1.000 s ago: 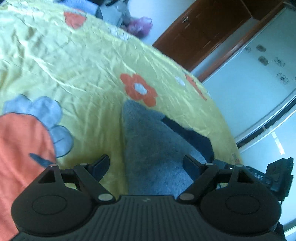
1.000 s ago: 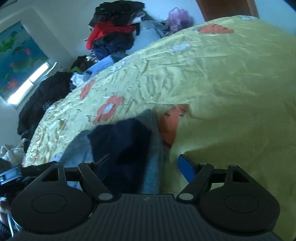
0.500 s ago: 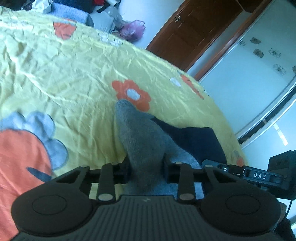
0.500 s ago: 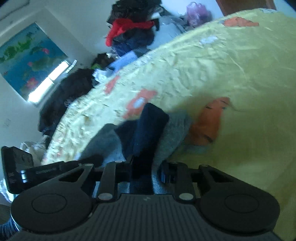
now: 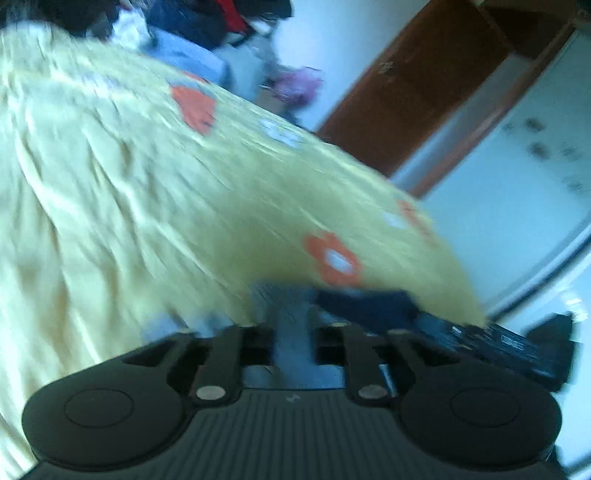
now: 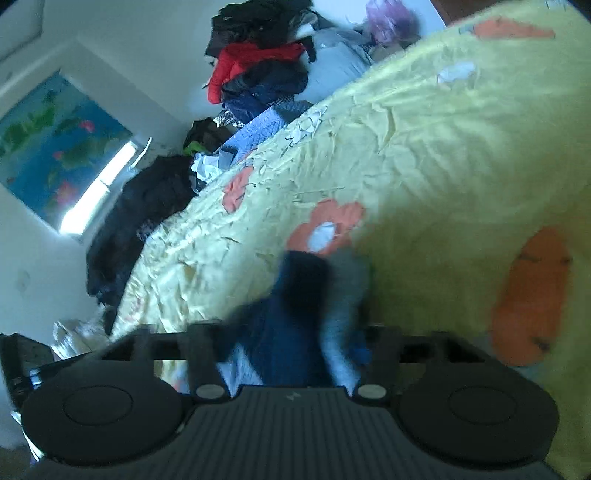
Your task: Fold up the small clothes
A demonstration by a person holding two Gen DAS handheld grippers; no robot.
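1. The left gripper is seen with its jaws drawn in close on a strip of the grey and navy garment, which is pinched between the fingers.
2. The right gripper is likewise closed on the garment, navy cloth and a grey fold being bunched between its fingers.
3. A second ago both pairs of jaws were held wide apart over the garment lying flat; half a second ago they had been closed on it, and that hold is kept now.
4. Since half a second ago, the cloth has been drawn in towards each camera, so that less of it is shown ahead of the fingers in both views.
5. The left wrist view is now heavily blurred, and more of the clothes pile and the brown door is taken in than before.
6. Both grippers are held low over the yellow flowered bedspread, pointed across it, with the garment stretched between them at the near edge.
7. The other gripper's body is seen at the right of the left view.
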